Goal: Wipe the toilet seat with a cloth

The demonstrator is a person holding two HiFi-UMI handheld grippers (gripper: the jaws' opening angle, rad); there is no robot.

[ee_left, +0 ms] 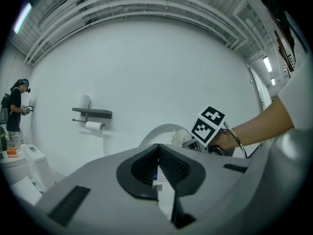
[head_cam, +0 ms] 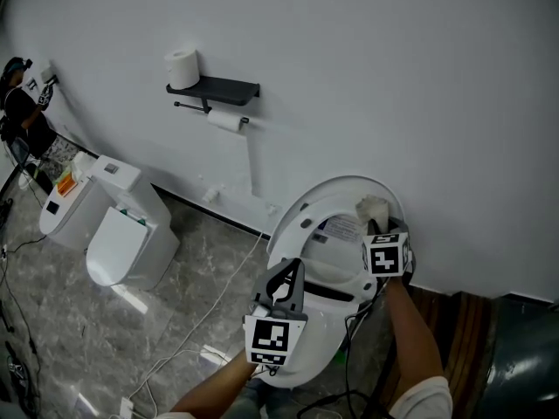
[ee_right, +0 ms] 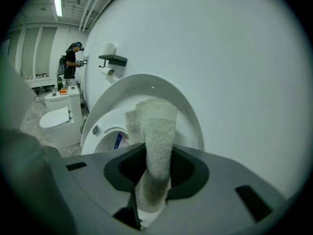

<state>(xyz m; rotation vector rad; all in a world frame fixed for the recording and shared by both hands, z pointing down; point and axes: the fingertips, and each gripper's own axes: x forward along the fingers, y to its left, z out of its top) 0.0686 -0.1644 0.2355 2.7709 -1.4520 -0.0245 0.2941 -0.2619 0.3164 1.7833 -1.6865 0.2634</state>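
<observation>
Head view with both gripper views. A white toilet stands against the white wall [head_cam: 419, 77], its toilet seat [head_cam: 300, 236] raised upright.

The right gripper [head_cam: 376, 227] reaches to the upper right edge of the raised seat. Its fingers [ee_right: 128, 169] are clamped on a pale terry cloth [ee_right: 159, 131], which stands up out of them in a folded strip. In the head view the cloth [head_cam: 373, 208] lies against the top right of the seat's rim, close to the wall. From the left gripper view the same cloth [ee_left: 180, 137] shows as a pale lump just ahead of the right gripper [ee_left: 190, 142], in front of the white arc of the seat.

The left gripper [head_cam: 289, 276] is held level before the toilet's lower left edge, apart from the seat. Its fingers [ee_left: 168, 161] are pressed together with nothing between them.

On the wall to the left hangs a dark shelf [head_cam: 223, 88] with a toilet roll [head_cam: 182, 68] standing at its left end; a second roll [head_cam: 227, 122] sits on the holder bar just below. A second toilet [head_cam: 131, 243] stands on the marbled floor [head_cam: 79, 321] further left, and white cables [head_cam: 218, 295] trail across the floor between the two toilets. A person [head_cam: 22, 112] stands at the wall's far left end.
</observation>
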